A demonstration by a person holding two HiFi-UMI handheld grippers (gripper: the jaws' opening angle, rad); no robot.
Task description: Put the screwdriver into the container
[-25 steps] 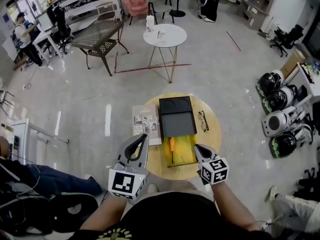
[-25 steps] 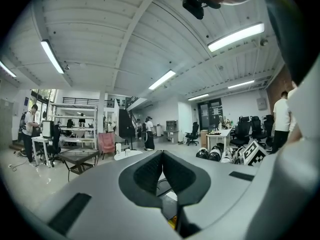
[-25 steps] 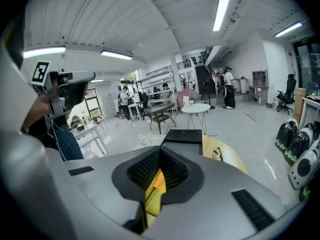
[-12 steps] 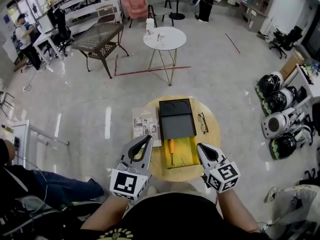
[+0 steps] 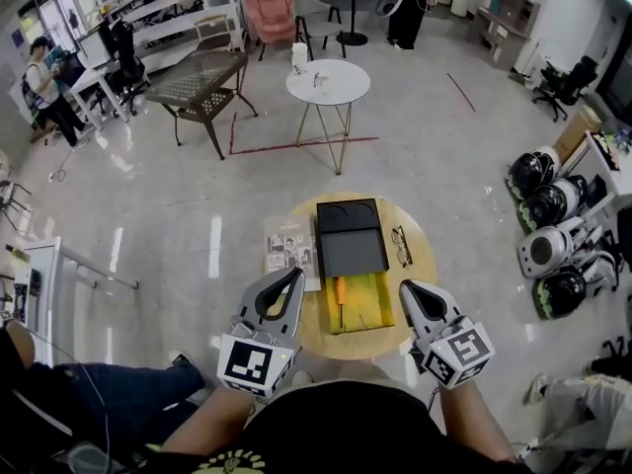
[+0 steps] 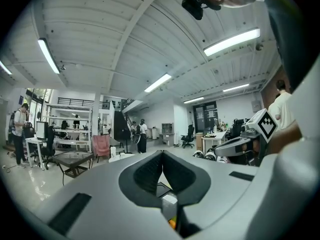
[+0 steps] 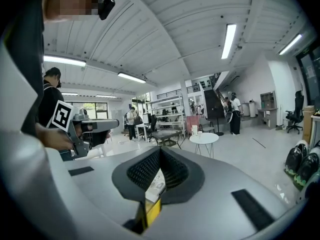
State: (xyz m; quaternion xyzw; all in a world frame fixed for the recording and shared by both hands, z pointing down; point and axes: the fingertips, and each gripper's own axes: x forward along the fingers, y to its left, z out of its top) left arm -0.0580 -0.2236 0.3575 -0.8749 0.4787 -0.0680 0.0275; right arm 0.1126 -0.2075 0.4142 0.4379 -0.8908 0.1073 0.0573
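The orange-handled screwdriver (image 5: pixel 339 297) already lies in the yellow tray (image 5: pixel 366 304) of the black rectangular container (image 5: pixel 348 227) on the round wooden tabletop (image 5: pixel 421 265). That is likely why the left hand-held gripper (image 5: pixel 293 276) and the right hand-held gripper (image 5: pixel 407 287) hover clear of it, jaws together and empty.

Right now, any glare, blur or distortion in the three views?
Head view: fisheye bend, glare streaks on the floor, round table sharp. Left gripper view: black vignette at the corners, ceiling lights blown out. Right gripper view: same vignette and blown-out strips, far room sharp.

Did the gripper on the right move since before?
Yes. The right gripper has slid to the right, away from the yellow container on the round table. It also looks bigger, so it has come up toward the camera.
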